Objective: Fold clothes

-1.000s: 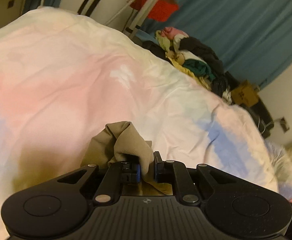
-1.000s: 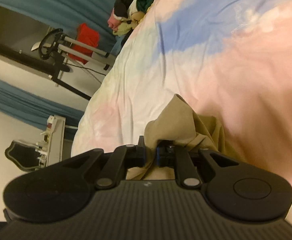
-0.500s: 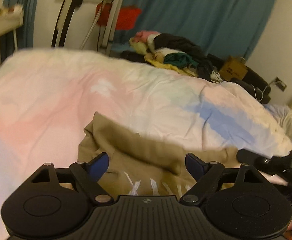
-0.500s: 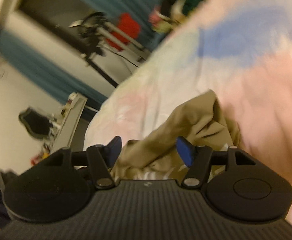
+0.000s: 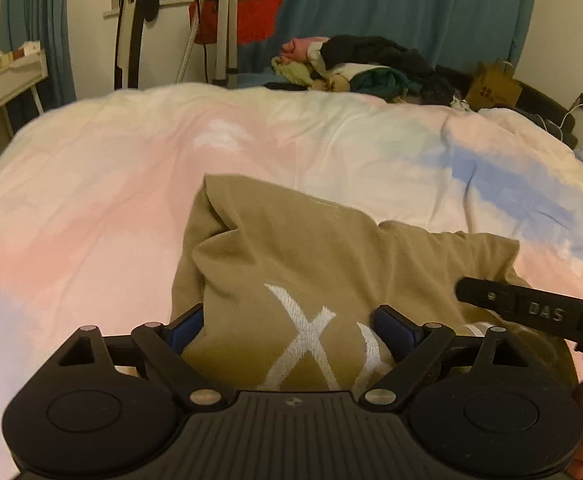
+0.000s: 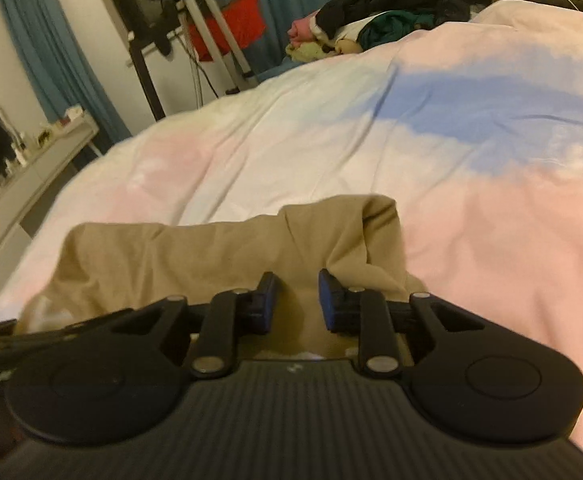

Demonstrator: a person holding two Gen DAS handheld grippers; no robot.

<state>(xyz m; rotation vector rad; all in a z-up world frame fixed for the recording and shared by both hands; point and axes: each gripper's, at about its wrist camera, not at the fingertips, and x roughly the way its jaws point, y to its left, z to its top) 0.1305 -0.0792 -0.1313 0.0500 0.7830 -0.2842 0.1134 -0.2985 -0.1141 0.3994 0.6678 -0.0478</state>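
Tan shirt (image 5: 331,256) lies rumpled on the bed w/ its near hem hidden under my grippers; white stitched lettering is cut off, only an "X" reads. Left gripper (image 5: 289,330) is spread wide, fabric btwn the blue pads but not pinched. Right gripper (image 6: 297,300) is partly apart, over a bunched fold, gripping nothing. Soft matte cotton on a pastel pink/blue duvet (image 6: 491,160). Clothes pile (image 5: 371,68) at far edge, blurry.
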